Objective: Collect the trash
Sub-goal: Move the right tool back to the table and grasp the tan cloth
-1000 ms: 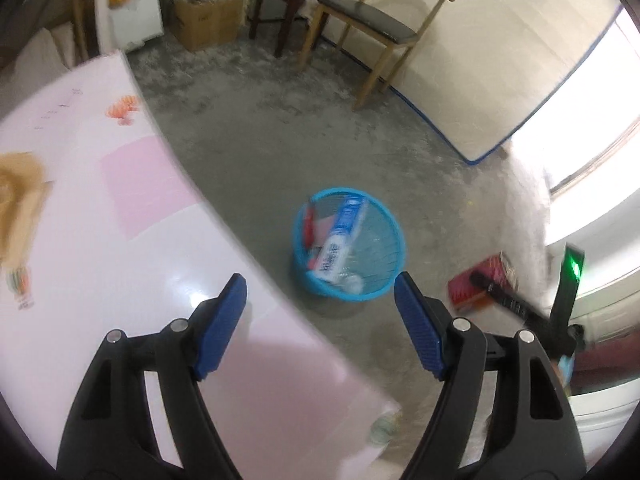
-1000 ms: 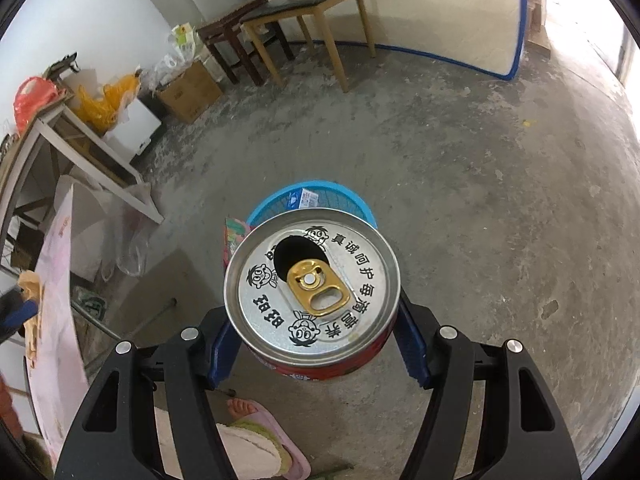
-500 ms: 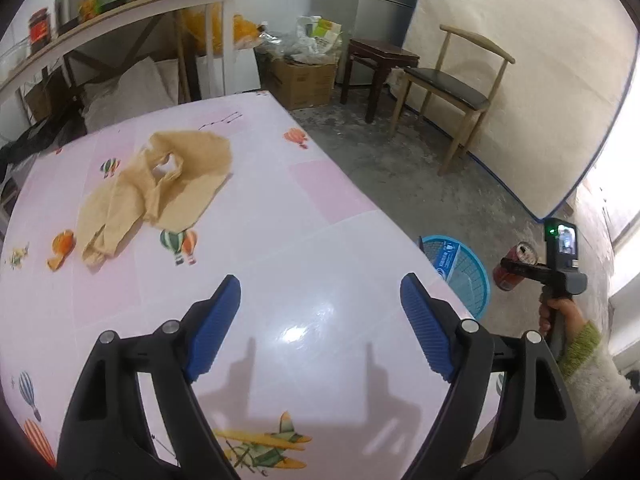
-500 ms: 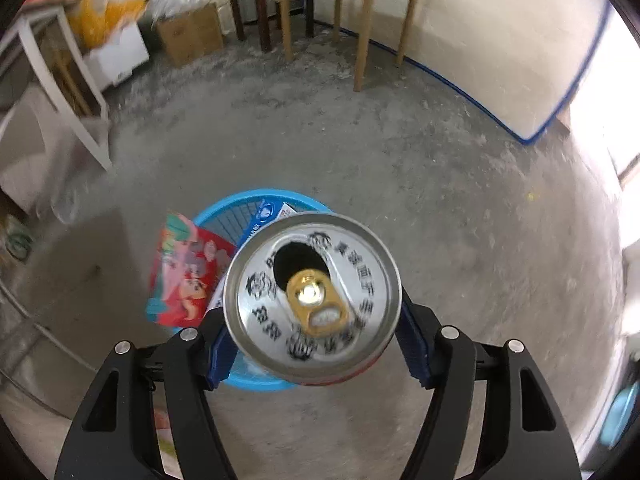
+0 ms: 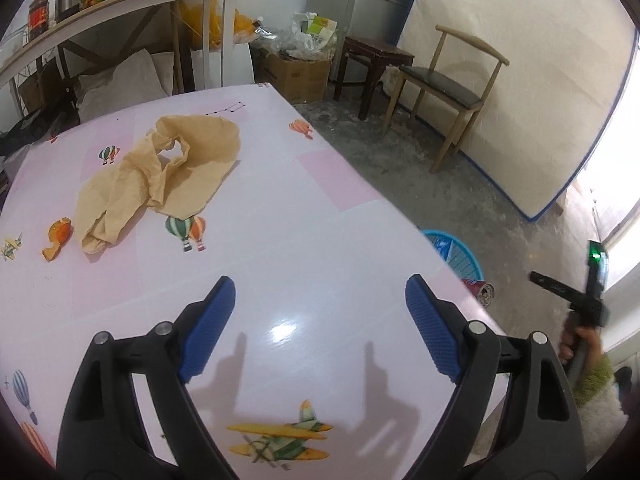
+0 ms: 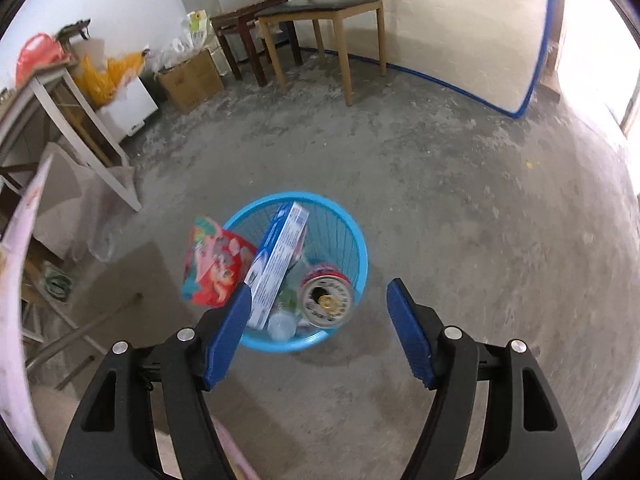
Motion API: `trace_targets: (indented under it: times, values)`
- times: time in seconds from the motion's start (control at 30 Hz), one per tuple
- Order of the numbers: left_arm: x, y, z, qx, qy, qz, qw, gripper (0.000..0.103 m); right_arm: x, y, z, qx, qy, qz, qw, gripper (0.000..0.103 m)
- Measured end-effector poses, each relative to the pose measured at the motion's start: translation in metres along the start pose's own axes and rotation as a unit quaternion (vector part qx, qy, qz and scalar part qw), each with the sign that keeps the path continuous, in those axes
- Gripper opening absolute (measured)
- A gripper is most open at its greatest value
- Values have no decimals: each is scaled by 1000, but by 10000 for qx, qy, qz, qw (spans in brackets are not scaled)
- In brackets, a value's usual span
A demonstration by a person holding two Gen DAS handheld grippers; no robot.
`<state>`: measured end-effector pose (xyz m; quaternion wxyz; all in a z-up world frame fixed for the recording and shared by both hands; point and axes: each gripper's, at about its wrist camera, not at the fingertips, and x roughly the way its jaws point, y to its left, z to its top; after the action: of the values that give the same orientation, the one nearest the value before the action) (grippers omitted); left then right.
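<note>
Concrete floor, can in the blue basket

Grey concrete carries the blue basket (image 6: 362,256), and the red can (image 6: 327,298) lies inside it beside a blue-white box (image 6: 276,268). Above, the right tongs (image 6: 320,330) stand wide and empty. Left tongs (image 5: 320,320), jaws just opening, empty over the pink desk (image 5: 280,264); crumpled brown paper (image 5: 160,176) lies toward its far-left corner.

Pink table (image 5: 312,240): tan bag (image 5: 160,176), orange peel (image 5: 58,238).

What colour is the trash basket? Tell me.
Bright blue basket, clearest in the right wrist view.
</note>
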<state>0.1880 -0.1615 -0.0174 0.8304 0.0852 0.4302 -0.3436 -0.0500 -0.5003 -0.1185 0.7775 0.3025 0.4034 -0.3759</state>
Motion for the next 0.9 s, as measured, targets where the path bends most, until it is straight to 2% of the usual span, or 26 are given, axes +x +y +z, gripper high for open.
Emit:
trace_targets:
  times: [0.1,0.23,0.33,0.43,0.5,0.63,0.8,0.9]
  values:
    - [-6,11,-5,48,-36,140,9999,83,-29,12,-8,-58,-96,298,9995,68]
    - [-13,31,-12,-153,-68,306,9994,83,-69,56,3,-554,-471,846,9938,68]
    - [-22,49,-17,-456,-131,434,9979,83,-91,102,16,-1071,-662,1291,9836,69]
    - [-34,66,-24,-714,-268,568,9955,83,-102,157,21,-1527,-644,1885,9680,74]
    - [-42,78,-30,-890,-352,658,9932,83,-102,190,20,-1735,-469,2345,9554,74]
    - [-52,101,-39,-1122,-413,762,9899,83,-95,254,18,-1982,35,2978,9338,74]
    - [-65,127,-46,-1351,-531,981,9845,83,-72,348,26,-2233,881,3300,9130,74]
    - [-73,146,-51,-1574,-609,1138,9791,83,-51,391,29,-2179,1250,3305,9098,77]
